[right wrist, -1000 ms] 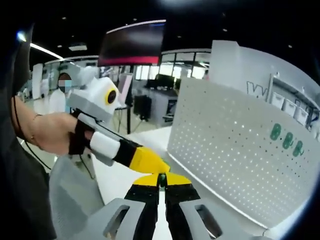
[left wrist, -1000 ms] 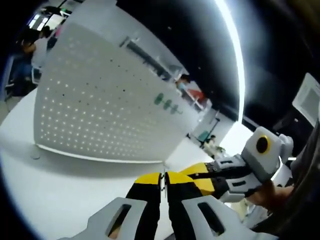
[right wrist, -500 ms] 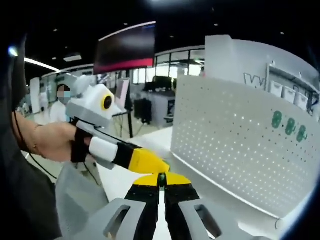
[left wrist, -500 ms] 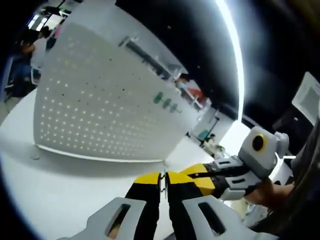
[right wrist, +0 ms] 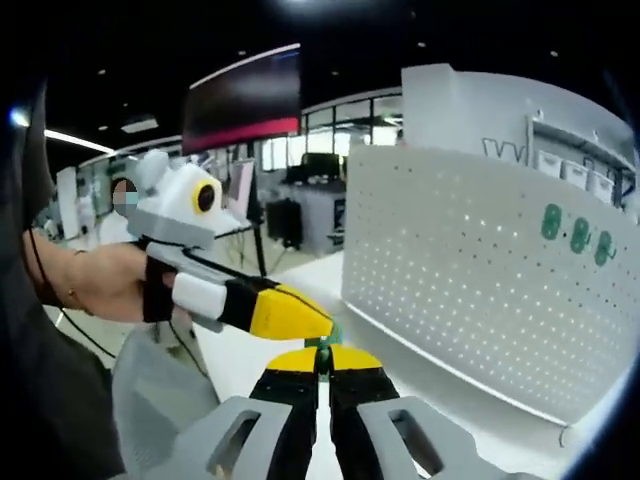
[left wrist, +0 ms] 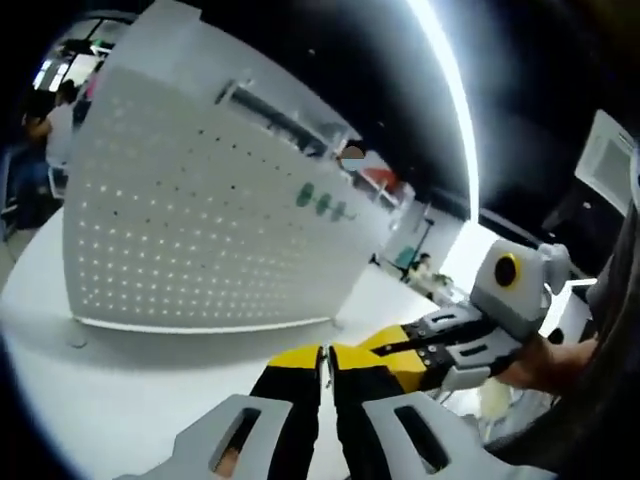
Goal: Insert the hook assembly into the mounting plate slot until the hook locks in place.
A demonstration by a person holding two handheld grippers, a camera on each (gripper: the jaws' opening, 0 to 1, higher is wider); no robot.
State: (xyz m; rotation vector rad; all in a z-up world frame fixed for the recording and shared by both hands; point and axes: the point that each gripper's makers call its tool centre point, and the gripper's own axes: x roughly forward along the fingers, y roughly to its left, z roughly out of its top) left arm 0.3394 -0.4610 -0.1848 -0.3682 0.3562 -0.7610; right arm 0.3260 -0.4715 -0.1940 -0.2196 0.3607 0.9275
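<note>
A white pegboard mounting plate (left wrist: 210, 220) stands upright on the white table (left wrist: 120, 400), with three green hooks (left wrist: 322, 203) pushed into it. It also stands at the right of the right gripper view (right wrist: 470, 280), with the same green hooks (right wrist: 575, 232). My left gripper (left wrist: 324, 358) is shut low in its own view, well short of the board. My right gripper (right wrist: 322, 358) is shut, and a small green hook piece (right wrist: 323, 342) peeks out at its tips. The left gripper (right wrist: 290, 312), in a person's hand, has its tips just above that piece. The right gripper (left wrist: 395, 345) meets the left's tips.
The pegboard rests on small feet (right wrist: 566, 436) at the table's far side. Behind it are shelves with bins (right wrist: 570, 175) and an open office with desks and people (left wrist: 45, 120). A dark screen (right wrist: 245, 100) hangs overhead.
Both views have shifted a little, so the pegboard sits slightly differently in each. In the right gripper view the left gripper has risen a touch, and the green piece now shows at the tips.
</note>
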